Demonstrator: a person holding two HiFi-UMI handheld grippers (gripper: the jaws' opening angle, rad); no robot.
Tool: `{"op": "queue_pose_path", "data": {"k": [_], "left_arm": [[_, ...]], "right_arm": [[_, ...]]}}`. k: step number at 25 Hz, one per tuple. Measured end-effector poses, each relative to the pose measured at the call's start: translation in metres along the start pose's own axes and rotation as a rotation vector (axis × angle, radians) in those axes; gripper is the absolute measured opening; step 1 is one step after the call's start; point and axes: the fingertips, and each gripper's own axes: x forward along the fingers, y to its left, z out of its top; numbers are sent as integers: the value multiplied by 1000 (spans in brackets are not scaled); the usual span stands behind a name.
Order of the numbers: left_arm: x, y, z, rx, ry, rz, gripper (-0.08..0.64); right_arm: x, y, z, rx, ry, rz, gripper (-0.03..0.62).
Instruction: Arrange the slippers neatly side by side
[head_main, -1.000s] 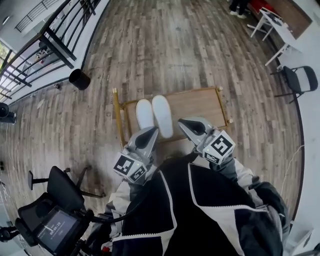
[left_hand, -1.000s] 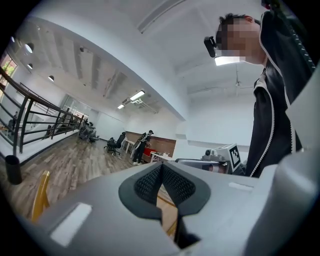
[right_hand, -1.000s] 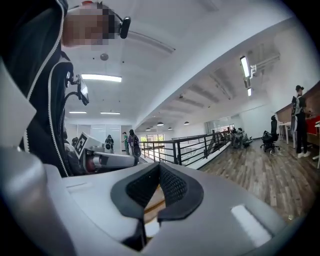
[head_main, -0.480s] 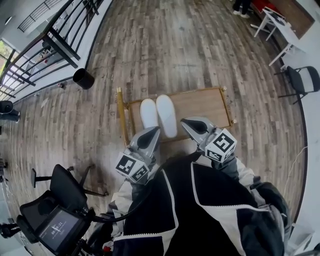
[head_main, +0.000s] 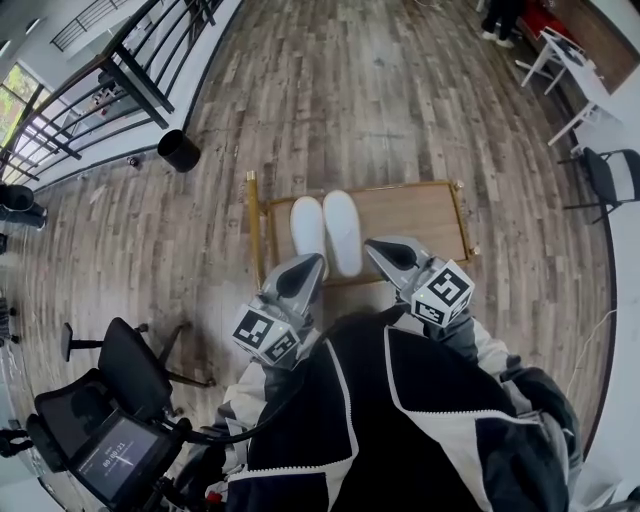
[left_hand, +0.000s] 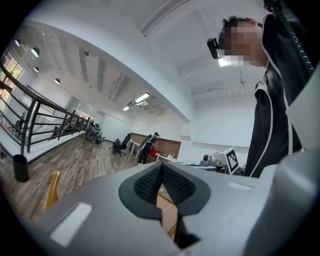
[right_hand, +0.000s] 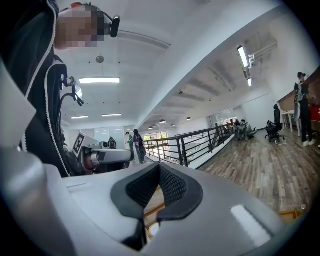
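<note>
Two white slippers lie side by side, touching, toes pointing away from me, on the left part of a low wooden platform. My left gripper hangs just in front of the left slipper's heel, shut and empty. On the other side my right gripper hovers near the right slipper's heel, also shut with nothing in it. In the left gripper view and in the right gripper view the black pads meet, and only wood shows below them.
The platform has yellow corner posts. A black bin stands on the plank floor to the far left, by a black railing. An office chair stands at my left, another chair and a white table at the right.
The head view has shifted, so the platform and slippers sit slightly lower and to the right. Both grippers stay shut in front of the slippers.
</note>
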Motion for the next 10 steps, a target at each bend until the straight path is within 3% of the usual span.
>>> {"op": "queue_pose_path", "data": {"k": [10], "left_arm": [[2, 0, -2, -8, 8, -4, 20]], "right_arm": [[2, 1, -1, -7, 3, 4, 2]]}}
